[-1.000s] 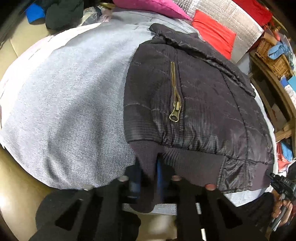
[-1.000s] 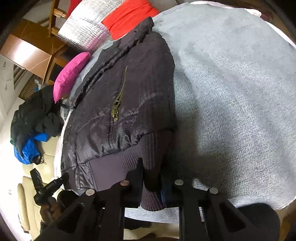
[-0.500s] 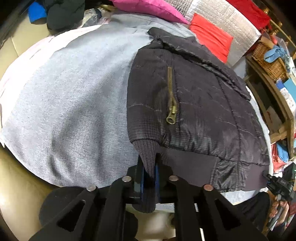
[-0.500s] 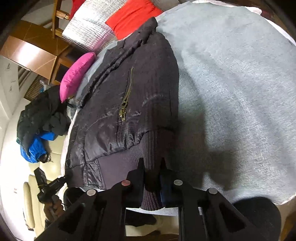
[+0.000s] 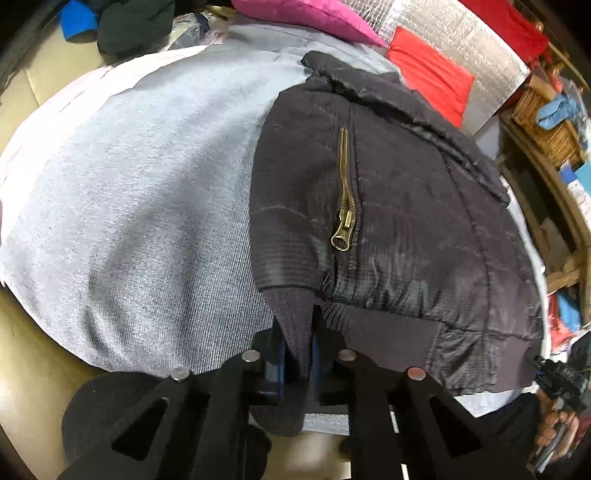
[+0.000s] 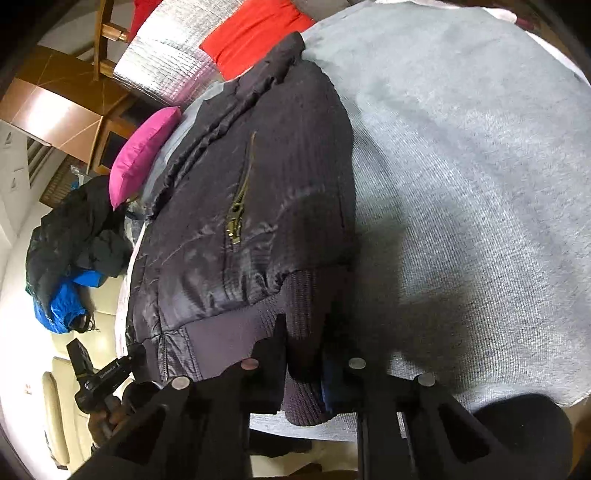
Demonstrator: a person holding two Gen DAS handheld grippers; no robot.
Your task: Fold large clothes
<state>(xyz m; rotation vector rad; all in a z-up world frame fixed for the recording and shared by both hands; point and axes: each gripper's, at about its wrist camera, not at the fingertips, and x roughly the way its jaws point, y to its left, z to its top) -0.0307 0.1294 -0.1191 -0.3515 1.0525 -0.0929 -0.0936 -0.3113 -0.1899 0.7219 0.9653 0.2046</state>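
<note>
I count one dark jacket (image 5: 388, 206) with one brass zipper (image 5: 345, 218) — my left gripper (image 5: 298, 350) and right gripper (image 6: 303, 354) each pinch its ribbed hem; no legible writing.

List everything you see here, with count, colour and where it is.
Black padded jacket: one, lying on the grey cover, ribbed hem nearest the cameras.
Brass pocket zipper: one, on the jacket front.
Grey knit cover: one, spread under the jacket.
Magenta cushion: one, beyond the collar.
Red cushions: two, by the silver quilted pad.
Dark and blue clothes heap: one, on the cream seat.
Left gripper: shut on the hem.
Right gripper: shut on the hem.
</note>
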